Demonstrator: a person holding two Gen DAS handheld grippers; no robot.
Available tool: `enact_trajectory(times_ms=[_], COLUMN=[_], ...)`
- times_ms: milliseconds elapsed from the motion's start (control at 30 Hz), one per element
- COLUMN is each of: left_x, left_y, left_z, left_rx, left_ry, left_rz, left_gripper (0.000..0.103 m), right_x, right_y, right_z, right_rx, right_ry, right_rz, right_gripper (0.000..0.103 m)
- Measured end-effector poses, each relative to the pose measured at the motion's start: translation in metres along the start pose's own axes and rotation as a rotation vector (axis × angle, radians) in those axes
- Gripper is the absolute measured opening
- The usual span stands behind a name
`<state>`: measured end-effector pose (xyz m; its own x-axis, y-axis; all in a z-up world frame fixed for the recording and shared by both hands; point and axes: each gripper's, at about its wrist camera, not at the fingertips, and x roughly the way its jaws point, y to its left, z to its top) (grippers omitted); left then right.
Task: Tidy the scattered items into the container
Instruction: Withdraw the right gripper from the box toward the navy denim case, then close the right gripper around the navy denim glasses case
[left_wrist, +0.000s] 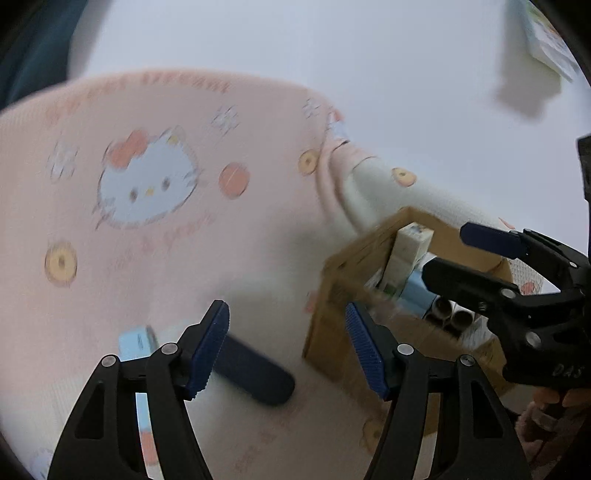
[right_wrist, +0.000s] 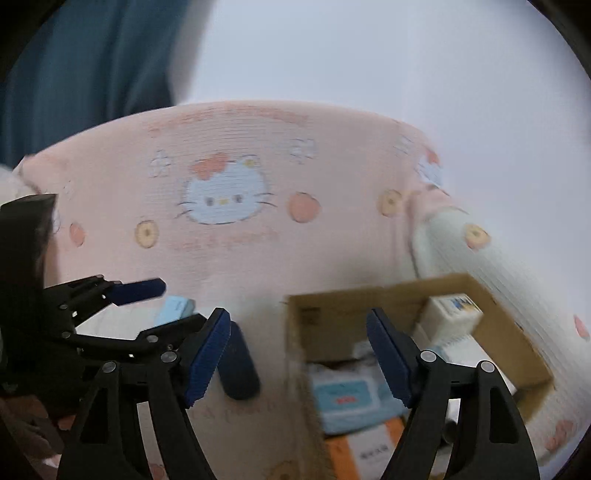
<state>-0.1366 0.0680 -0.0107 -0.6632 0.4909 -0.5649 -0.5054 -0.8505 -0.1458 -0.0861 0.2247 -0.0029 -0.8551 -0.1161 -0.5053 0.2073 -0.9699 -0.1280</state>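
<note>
No legible writing on cardboard box (right_wrist: 369, 314), only blurred labels

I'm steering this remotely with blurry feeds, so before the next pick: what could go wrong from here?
1. The left gripper and right gripper are both open and close together; they may collide.
2. The cardboard box is already crowded, with a white carton standing tall, so added items could jam.
3. The dark blue case and light blue box lie on soft blanket; fingers could snag fabric.
</note>
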Motion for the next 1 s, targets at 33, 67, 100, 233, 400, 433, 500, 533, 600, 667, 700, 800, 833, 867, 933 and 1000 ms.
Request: enact_trajectory(times_ms=[33, 67, 100, 233, 400, 433, 500, 533, 600, 667, 700, 800, 833, 867, 933, 1000], left_x=[0.000, 0.000, 0.001, 0.010, 0.026, 0.033, 0.049, 0.059, 0.077, 0.089, 0.095, 0.110, 0.115, 0.120, 0.130, 0.138], left_y=[0.012, 0.022, 0.034, 0.074, 0.099, 0.104, 0.114, 0.118, 0.127, 0.135, 0.140, 0.157, 0.163, 0.167, 0.174, 0.177], left_z=[-0.004, -0.008, -0.012, -0.031, -0.051, -0.056, -0.064, -0.069, -0.077, -0.083, -0.085, -0.091, -0.092, -0.092, -0.092, -0.087], left_rx=[-0.033, -0.065, -0.103, -0.224, -0.284, -0.306, -0.348, -0.367, -0.403, -0.438, -0.461, -0.565, -0.597, -0.618, -0.649, -0.639], left_ry=[0.012, 0.023, 0.035, 0.096, 0.157, 0.176, 0.218, 0.245, 0.291, 0.315, 0.326, 0.345, 0.347, 0.348, 0.348, 0.340], left_rz=[-0.008, -0.016, -0.024, -0.051, -0.074, -0.092, -0.133, -0.147, -0.165, -0.191, -0.209, -0.269, -0.289, -0.303, -0.301, -0.281], left_gripper=[0.070, 0.070, 0.070, 0.070, 0.070, 0.070, 0.070, 0.070, 0.070, 0.070, 0.070, 0.070, 0.070, 0.070, 0.070, 0.070], right_x=[0.004, 0.010, 0.016, 0.052, 0.080, 0.084, 0.096, 0.098, 0.110, 0.123, 0.130, 0.144, 0.148, 0.152, 0.162, 0.171], right_y=[0.011, 0.025, 0.033, 0.074, 0.102, 0.106, 0.114, 0.114, 0.117, 0.118, 0.117, 0.108, 0.101, 0.096, 0.088, 0.083], right_z=[-0.002, -0.007, -0.011, -0.040, -0.077, -0.083, -0.098, -0.103, -0.116, -0.129, -0.134, -0.139, -0.139, -0.140, -0.142, -0.145], right_rx=[-0.038, -0.082, -0.115, -0.271, -0.407, -0.425, -0.474, -0.485, -0.514, -0.539, -0.537, -0.441, -0.363, -0.307, -0.191, -0.124], right_ry=[-0.015, -0.025, -0.027, 0.047, 0.116, 0.127, 0.146, 0.151, 0.188, 0.226, 0.249, 0.283, 0.283, 0.283, 0.309, 0.329], right_rz=[-0.004, -0.018, -0.026, -0.070, -0.088, -0.094, -0.111, -0.117, -0.138, -0.151, -0.151, -0.098, -0.053, -0.024, 0.011, -0.013], right_gripper=[0.078, 0.080, 0.080, 0.080, 0.080, 0.080, 0.080, 0.080, 0.080, 0.080, 0.080, 0.080, 0.080, 0.080, 0.080, 0.080])
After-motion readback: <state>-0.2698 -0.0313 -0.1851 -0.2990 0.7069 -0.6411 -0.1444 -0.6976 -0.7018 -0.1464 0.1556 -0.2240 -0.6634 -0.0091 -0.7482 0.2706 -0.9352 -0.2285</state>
